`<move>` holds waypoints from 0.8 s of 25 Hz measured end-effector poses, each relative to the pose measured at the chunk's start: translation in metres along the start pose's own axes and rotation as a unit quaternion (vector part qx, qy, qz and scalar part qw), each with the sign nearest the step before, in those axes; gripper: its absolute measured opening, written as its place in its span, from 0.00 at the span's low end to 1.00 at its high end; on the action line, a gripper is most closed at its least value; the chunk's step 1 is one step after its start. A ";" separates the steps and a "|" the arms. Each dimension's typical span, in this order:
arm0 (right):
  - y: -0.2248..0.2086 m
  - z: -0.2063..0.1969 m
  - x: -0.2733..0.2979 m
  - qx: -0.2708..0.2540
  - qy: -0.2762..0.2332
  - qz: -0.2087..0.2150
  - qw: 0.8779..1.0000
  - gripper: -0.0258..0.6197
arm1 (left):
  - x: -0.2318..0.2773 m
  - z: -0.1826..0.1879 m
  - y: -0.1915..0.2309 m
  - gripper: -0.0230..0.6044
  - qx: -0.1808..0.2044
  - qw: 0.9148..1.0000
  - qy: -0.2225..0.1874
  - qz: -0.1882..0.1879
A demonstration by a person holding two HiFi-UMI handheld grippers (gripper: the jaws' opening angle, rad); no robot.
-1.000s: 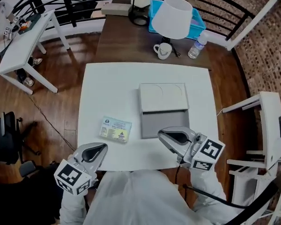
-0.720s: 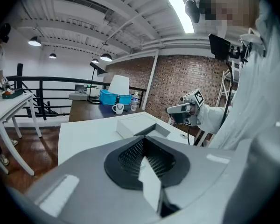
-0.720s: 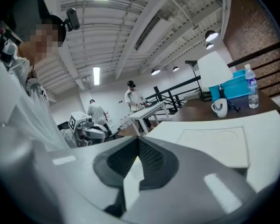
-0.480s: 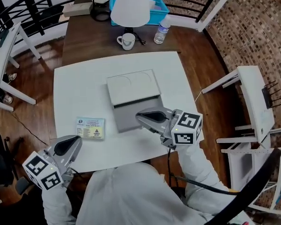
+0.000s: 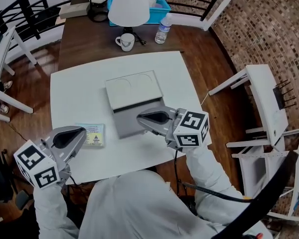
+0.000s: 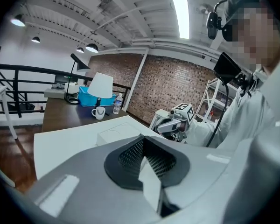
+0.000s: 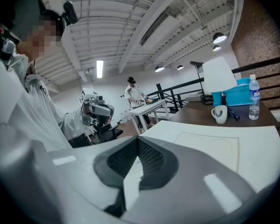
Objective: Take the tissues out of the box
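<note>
The square white table (image 5: 79,88) has a smooth matte top. Its near edge is cut off behind your white sleeves.

The flat pale-grey rectangular box (image 5: 132,88) lies at the middle of the table. Its far panel is lighter and carries two faint circular outlines. Its near panel is a darker, plain grey. No view shows what is inside the box.

Your right gripper (image 5: 139,117) points left with its tip over the near, darker panel of the box. You cannot tell whether it touches the panel. Its jaws are closed tip to tip with nothing between them, and dotted dark pads line the inside.

Your left gripper (image 5: 83,130) is well apart from the box, over the table's near left part. Its jaws are also closed and empty.

The small pale-blue printed packet (image 5: 93,135) lies flat just beside the left gripper's tip. Its print is too small to read.
</note>
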State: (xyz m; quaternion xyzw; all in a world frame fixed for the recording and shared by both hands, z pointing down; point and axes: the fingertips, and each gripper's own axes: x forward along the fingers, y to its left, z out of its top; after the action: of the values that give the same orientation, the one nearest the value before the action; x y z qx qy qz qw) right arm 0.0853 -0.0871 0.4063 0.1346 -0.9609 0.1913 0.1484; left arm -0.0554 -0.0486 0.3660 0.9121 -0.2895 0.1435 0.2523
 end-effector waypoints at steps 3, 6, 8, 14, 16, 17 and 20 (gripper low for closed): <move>-0.001 -0.001 0.000 -0.009 0.003 -0.005 1.000 0.04 | 0.003 -0.001 0.002 0.06 -0.002 1.000 0.000 -0.002; -0.002 -0.003 -0.001 -0.009 0.006 -0.007 1.000 0.04 | 0.004 -0.003 0.002 0.06 -0.001 1.000 0.002 -0.003; -0.001 -0.004 -0.001 -0.007 0.008 -0.005 1.000 0.04 | 0.004 -0.003 0.000 0.06 -0.001 1.000 0.004 -0.003; 0.003 -0.007 0.007 -0.005 0.016 0.001 1.000 0.04 | 0.000 -0.008 0.001 0.06 0.002 1.000 0.009 0.000; 0.004 -0.007 0.009 -0.006 0.018 0.003 1.000 0.04 | 0.000 -0.008 0.002 0.06 0.003 1.000 0.009 0.002; 0.004 -0.007 0.010 -0.006 0.019 0.004 1.000 0.04 | 0.000 -0.008 0.003 0.06 0.003 1.000 0.009 0.002; 0.003 -0.008 0.013 -0.005 0.023 0.007 1.000 0.04 | 0.002 -0.010 0.005 0.06 0.004 1.000 0.011 0.003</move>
State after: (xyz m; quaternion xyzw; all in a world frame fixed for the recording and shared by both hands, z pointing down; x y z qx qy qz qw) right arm 0.0746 -0.0838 0.4170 0.1229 -0.9591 0.1904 0.1696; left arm -0.0581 -0.0476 0.3765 0.9107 -0.2888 0.1552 0.2514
